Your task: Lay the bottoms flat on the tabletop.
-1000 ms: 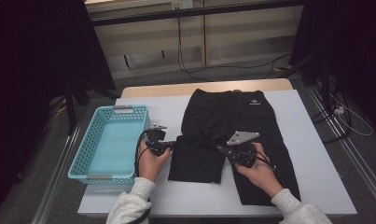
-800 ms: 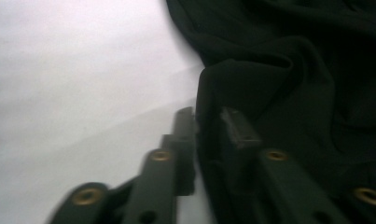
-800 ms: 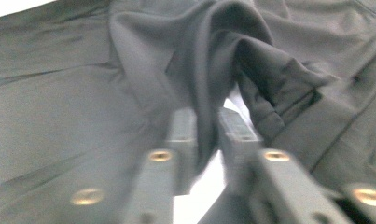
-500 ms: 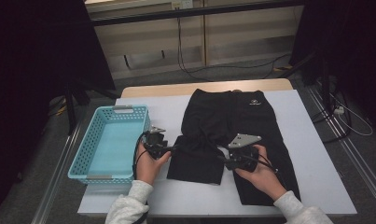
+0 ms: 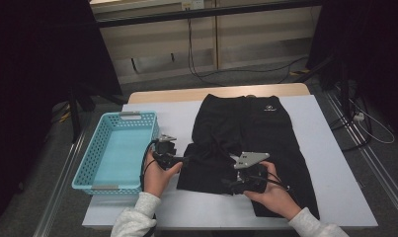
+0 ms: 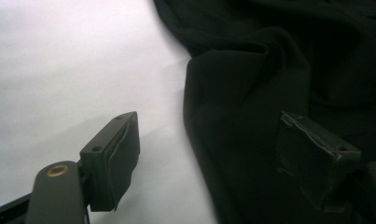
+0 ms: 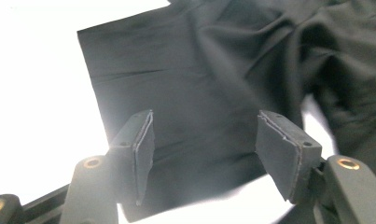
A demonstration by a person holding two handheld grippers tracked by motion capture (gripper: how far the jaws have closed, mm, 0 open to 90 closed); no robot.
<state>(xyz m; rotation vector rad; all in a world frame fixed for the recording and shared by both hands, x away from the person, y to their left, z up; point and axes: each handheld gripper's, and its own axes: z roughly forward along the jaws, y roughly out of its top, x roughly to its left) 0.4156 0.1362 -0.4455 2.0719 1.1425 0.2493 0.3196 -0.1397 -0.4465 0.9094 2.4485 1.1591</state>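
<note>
A pair of black trousers lies flat on the white table, waistband away from me, with its left leg folded back into a short flap. My left gripper is open at the flap's left edge; in the left gripper view one jaw is over bare table and the other over black cloth. My right gripper is open low over the flap's near edge. The right gripper view shows the cloth's hem between the jaws, nothing gripped.
A light blue plastic basket stands on the table's left side, close to my left hand. Bare white table lies to the right of the trousers and along the front edge. Cables and dark stands are on the floor beyond.
My right gripper has drawn back toward the table's front edge, over the flap's hem. The left gripper has barely shifted. The cloth lies much as before.
</note>
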